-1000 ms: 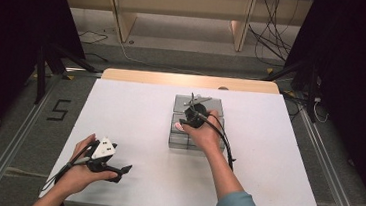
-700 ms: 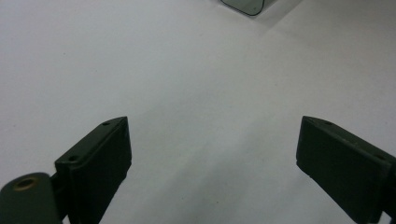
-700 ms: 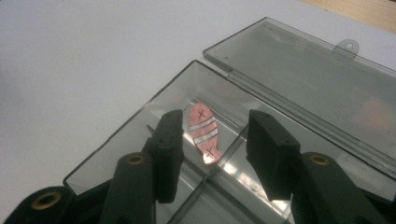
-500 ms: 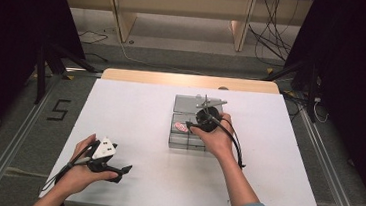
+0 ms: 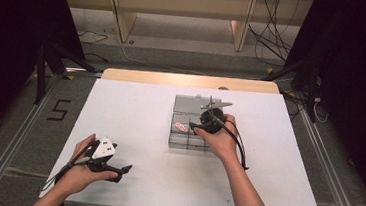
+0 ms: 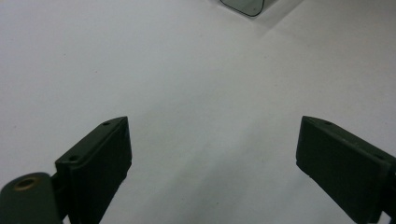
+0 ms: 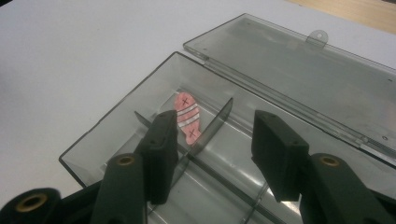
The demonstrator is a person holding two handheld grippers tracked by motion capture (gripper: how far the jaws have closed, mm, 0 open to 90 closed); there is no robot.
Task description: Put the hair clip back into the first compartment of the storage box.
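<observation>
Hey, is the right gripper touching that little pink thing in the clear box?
Cannot tell. In the right gripper view the open right gripper hangs over the box, and one jaw overlaps the pink piece edge; no gap or contact shows plainly.

Clear smoky plastic box [image 7: 140, 154], divided into compartments, sits on the white bench with lid [image 7: 299, 74] swung fully open and lying flat behind it; pink fish-shaped piece [image 7: 187, 116] with white stripes lies flat in one compartment

left hand-held gripper [image 5: 115, 167] gapes wide; right hand-held gripper [image 7: 215, 140] parted.
</observation>
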